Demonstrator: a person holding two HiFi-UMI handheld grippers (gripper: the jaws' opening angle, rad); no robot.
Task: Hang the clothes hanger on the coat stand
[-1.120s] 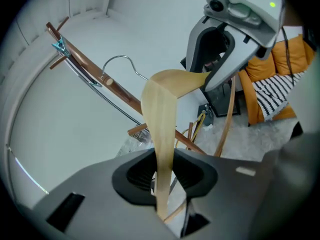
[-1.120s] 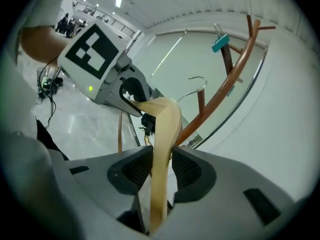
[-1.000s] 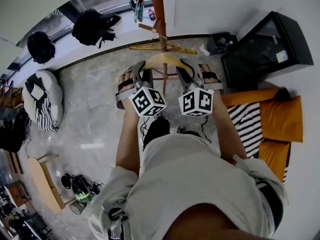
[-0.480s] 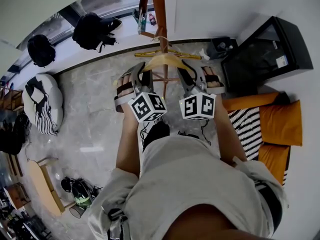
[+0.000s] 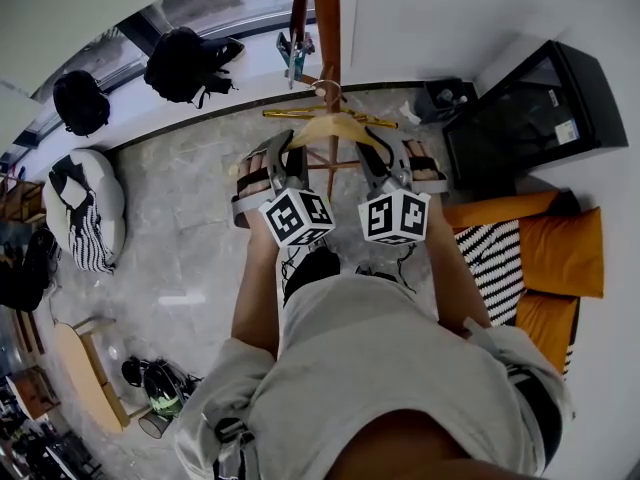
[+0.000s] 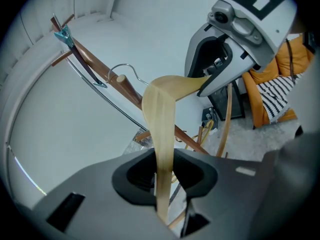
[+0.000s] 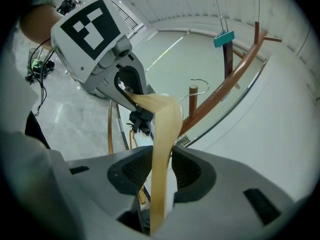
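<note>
The wooden coat stand [image 5: 326, 8] rises beside the white wall. Just before its pole hangs a pale wooden clothes hanger [image 5: 335, 126], the left gripper [image 5: 285, 153] clamped on one arm and the right gripper [image 5: 375, 148] on the other. Its metal hook [image 5: 326, 89] sits beside a peg.

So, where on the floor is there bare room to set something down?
The grey floor is bare between the striped pouf and the person's left arm. Crowded: around the coat stand, and at right by the black cabinet and orange cushions.

No legible text or labels
</note>
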